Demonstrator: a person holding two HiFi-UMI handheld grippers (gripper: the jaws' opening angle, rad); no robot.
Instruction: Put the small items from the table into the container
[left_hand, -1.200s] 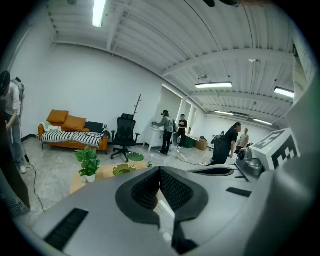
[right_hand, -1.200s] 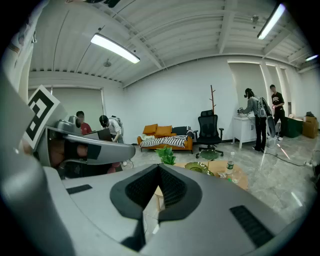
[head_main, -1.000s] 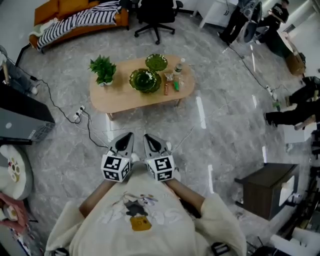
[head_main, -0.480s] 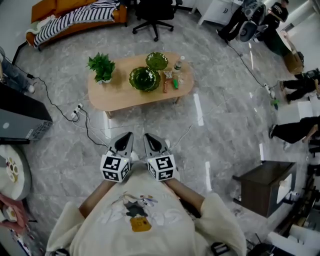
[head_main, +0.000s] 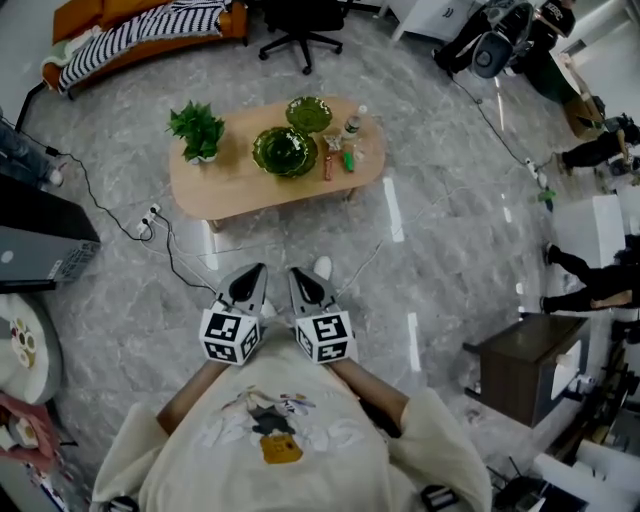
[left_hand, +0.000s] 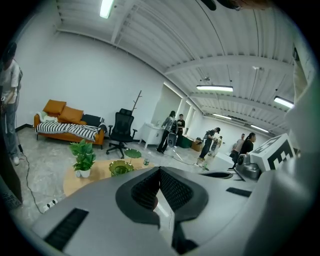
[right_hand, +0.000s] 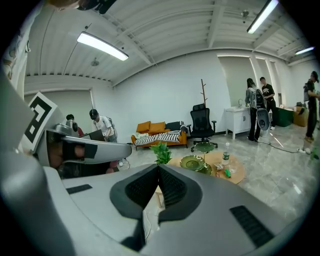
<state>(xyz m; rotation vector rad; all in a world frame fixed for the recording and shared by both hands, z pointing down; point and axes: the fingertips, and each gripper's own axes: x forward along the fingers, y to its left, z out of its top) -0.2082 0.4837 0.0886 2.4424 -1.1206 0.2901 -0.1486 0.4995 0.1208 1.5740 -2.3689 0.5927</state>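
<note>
**Not at the table yet, both tools closed and empty**

Items (head_main: 340, 158): small cluster at the right end of the table (head_main: 225, 190), just beside the bowl (head_main: 283, 151). I can make out an orange-red stick, a green piece and something pale or clear. A bottle (head_main: 351, 123) with a white cap stands behind them. Too small to identify further. As far as I can see, none is in the bowl.

Bowl: dark green, glossy, wavy rim, mid-table. A flatter green dish (head_main: 309, 113) sits behind it; touching or just apart, can't tell. My guess is the deeper one is the container, not confirmed. Plant (head_main: 196, 130) stands at the left end, well apart from the items.

Change over the last second: the table has drifted slightly up and left in the head view, while the tools hold the same spot in frame. A white shoe (head_main: 322, 266) now shows just ahead of the right tool (head_main: 306, 284). I read that as head or body shifting, maybe a step. The gap to the table isn't obviously smaller. So nothing picked yet, and the whole approach remains.

Tools: left tool (head_main: 249, 282) and right tool are side by side, close to the body, over bare floor and aimed roughly at the table. Each tool's jaws meet at the tips with nothing between them. Both need opening before the first pick.
</note>
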